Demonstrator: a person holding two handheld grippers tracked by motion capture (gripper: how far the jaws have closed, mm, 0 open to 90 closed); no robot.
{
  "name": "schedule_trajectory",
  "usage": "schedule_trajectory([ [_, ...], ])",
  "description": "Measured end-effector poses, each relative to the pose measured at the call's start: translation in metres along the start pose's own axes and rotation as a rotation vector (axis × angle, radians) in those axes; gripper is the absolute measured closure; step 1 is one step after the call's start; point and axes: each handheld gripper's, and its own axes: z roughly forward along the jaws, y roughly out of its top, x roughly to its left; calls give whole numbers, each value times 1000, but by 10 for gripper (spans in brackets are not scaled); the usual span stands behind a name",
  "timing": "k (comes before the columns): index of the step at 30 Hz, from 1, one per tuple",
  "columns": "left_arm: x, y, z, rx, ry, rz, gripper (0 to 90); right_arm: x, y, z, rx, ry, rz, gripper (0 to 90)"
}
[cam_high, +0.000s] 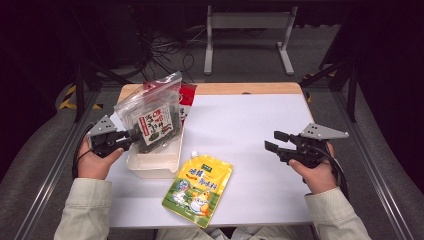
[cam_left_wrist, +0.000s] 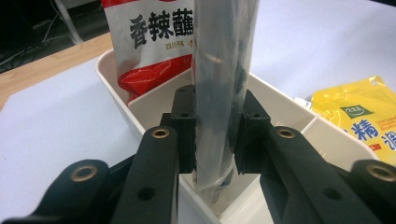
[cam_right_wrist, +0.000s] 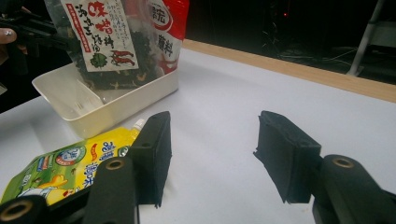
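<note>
A clear bag (cam_high: 152, 120) of dark dried food with a white label stands upright in a white bin (cam_high: 155, 162), in front of a red pouch (cam_high: 186, 102). My left gripper (cam_high: 134, 134) reaches in from the left. In the left gripper view its pads (cam_left_wrist: 184, 135) press both sides of the clear bag (cam_left_wrist: 219, 93) above the bin's corner (cam_left_wrist: 112, 79), with the red pouch (cam_left_wrist: 149, 42) behind. A yellow spout pouch (cam_high: 200, 187) lies flat near the front edge. My right gripper (cam_high: 272, 141) hovers at the right, open with nothing between its jaws (cam_right_wrist: 210, 154).
The white table top (cam_high: 240, 130) has bare room between the bin and my right gripper. A wooden strip (cam_high: 250, 88) runs along the far edge. Cables and a white metal stand (cam_high: 247, 35) are on the floor beyond.
</note>
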Motion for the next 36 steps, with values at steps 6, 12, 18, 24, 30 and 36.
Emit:
schedule_trajectory([
  [6, -5, -4, -6, -9, 7, -29, 461, -1, -1, 2, 5, 2, 2, 439],
  [12, -13, -5, -19, -48, -1, -45, 339, 1, -1, 5, 17, 6, 2, 424],
  [18, -23, -9, -28, -49, -1, -35, 288, 4, -1, 9, 27, 17, -5, 416],
  [24, -38, -12, -42, -67, -23, -18, 279, 10, -1, 16, 47, 31, -15, 407],
  [30, -49, -20, -49, -53, -42, -11, 276, 15, -1, 26, 75, 50, -21, 394],
  [36, -57, -29, -58, -28, -53, -18, 274, 23, 0, 39, 120, 81, -27, 383],
])
